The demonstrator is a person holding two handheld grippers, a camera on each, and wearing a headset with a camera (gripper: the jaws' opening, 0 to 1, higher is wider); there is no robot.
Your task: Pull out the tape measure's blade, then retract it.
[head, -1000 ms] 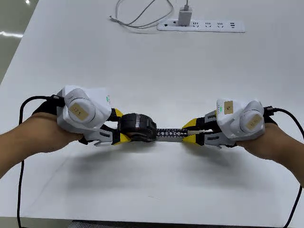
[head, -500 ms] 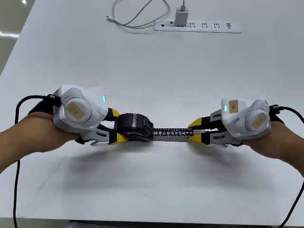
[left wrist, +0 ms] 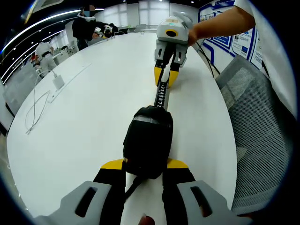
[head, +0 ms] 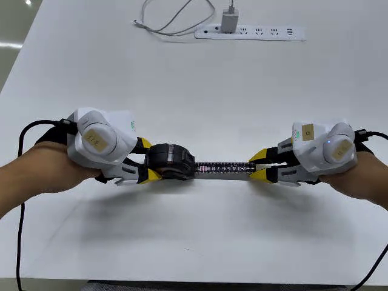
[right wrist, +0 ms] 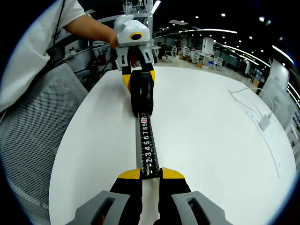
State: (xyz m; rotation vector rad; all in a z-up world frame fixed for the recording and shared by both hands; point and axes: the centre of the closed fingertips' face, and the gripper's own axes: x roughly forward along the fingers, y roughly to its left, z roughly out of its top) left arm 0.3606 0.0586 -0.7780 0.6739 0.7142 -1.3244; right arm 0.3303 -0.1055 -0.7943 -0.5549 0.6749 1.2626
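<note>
A black tape measure case (head: 172,162) lies on the white table, clamped between the yellow-tipped jaws of my left gripper (head: 150,162); up close the case (left wrist: 147,140) sits right in front of that gripper (left wrist: 144,164). Its blade (head: 221,167) runs out to the right, with numbers showing along it (right wrist: 146,142). My right gripper (head: 260,165) is shut on the blade's end, pinching it between both tips (right wrist: 150,174). From the right gripper view, the case (right wrist: 141,93) is a short way ahead.
A white power strip (head: 248,33) with a plugged charger (head: 229,22) and a looped white cable (head: 173,19) lies at the table's far edge. A mesh chair (left wrist: 260,136) stands beside the table. People sit far off across the room.
My right gripper has moved right with the blade's end, so more of the blade is drawn out. The left gripper and case have stayed about where they were.
</note>
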